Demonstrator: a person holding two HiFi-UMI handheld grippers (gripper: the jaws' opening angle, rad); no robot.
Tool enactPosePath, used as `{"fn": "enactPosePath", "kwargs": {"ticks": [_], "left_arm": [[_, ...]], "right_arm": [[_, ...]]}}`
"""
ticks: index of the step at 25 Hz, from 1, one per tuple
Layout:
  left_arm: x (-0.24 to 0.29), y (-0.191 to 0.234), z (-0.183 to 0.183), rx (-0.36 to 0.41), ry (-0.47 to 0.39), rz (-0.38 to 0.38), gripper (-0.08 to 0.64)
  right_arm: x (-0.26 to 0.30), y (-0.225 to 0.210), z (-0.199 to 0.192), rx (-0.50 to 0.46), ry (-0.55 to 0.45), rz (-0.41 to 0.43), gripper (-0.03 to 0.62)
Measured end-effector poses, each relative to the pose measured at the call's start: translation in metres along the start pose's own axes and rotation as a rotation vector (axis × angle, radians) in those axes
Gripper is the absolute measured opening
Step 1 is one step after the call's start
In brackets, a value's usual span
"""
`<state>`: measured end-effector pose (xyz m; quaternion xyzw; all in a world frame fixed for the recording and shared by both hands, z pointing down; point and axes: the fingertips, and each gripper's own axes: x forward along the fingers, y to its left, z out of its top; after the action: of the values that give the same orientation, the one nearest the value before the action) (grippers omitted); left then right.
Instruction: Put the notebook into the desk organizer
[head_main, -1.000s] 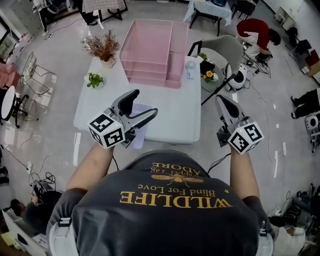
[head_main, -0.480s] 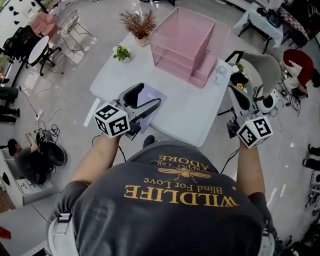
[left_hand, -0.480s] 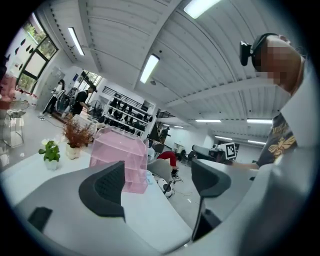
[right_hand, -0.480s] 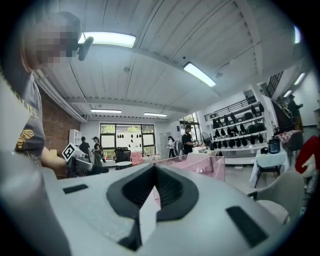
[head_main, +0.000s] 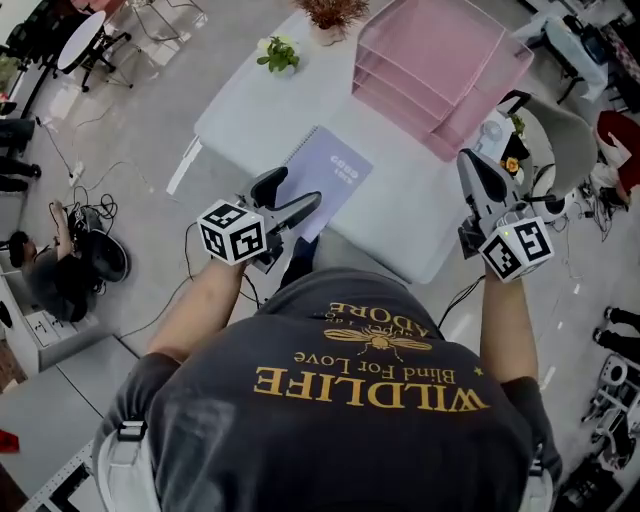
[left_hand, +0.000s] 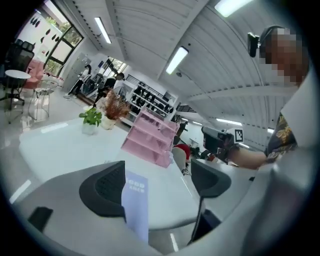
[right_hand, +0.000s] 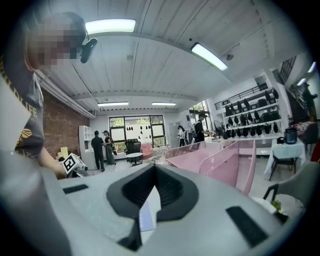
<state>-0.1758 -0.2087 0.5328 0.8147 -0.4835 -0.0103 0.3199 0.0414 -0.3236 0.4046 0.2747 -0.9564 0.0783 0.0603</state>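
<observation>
Lilac notebook (head_main: 325, 180): one, near table (head_main: 250, 110) edge.
Pink organizer (head_main: 440, 60): one, far right corner.
Left gripper (head_main: 298, 192): jaws apart.
Right gripper (head_main: 472, 165): jaws together.

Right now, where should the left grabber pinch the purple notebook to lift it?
Its near short edge, from the person's side. The notebook lies flat, and that end seems to reach the table edge, right ahead of the open left gripper.

white table (head_main: 250, 110) | green plant (head_main: 277, 53), dried bouquet (head_main: 330, 12) at far edge | grey chair (head_main: 565, 140) beside
</observation>
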Motion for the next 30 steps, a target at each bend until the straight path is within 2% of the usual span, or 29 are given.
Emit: {"fn": "enactPosePath", "kwargs": {"ticks": [4,8,10,13,17,19,22,27,30], "left_arm": [[-0.011,0.046,-0.047,-0.115,0.019,0.117,0.408],[-0.035,0.096,-0.094,-0.326,-0.001,0.301,0.405],[-0.042,0.115,-0.121,-0.431,0.011,0.358,0.405],[-0.032,0.128,-0.147,-0.582,0.023,0.329,0.407],[-0.011,0.139,-0.156,-0.704,0.02,0.265,0.407],[-0.007,0.144,-0.158,-0.734,0.019,0.259,0.406],[-0.005,0.147,-0.158,-0.717,0.043,0.263,0.388],[-0.003,0.157,-0.172,-0.689,0.167,0.329,0.241],[-0.002,0.158,-0.174,-0.689,0.205,0.34,0.219]], "right_arm": [[0.027,0.008,-0.018,0.01,0.04,0.037,0.0],[0.042,0.012,-0.033,0.032,0.073,0.059,0.0],[0.047,0.013,-0.038,0.044,0.083,0.066,0.0],[0.052,0.015,-0.043,0.051,0.097,0.073,0.0],[0.046,0.009,-0.045,0.055,0.111,0.053,0.0],[0.041,0.005,-0.046,0.059,0.114,0.036,0.0],[0.036,-0.002,-0.048,0.067,0.118,0.015,0.0],[0.031,-0.009,-0.053,0.077,0.13,-0.003,0.0],[0.03,-0.013,-0.054,0.08,0.127,-0.01,0.0]]}}
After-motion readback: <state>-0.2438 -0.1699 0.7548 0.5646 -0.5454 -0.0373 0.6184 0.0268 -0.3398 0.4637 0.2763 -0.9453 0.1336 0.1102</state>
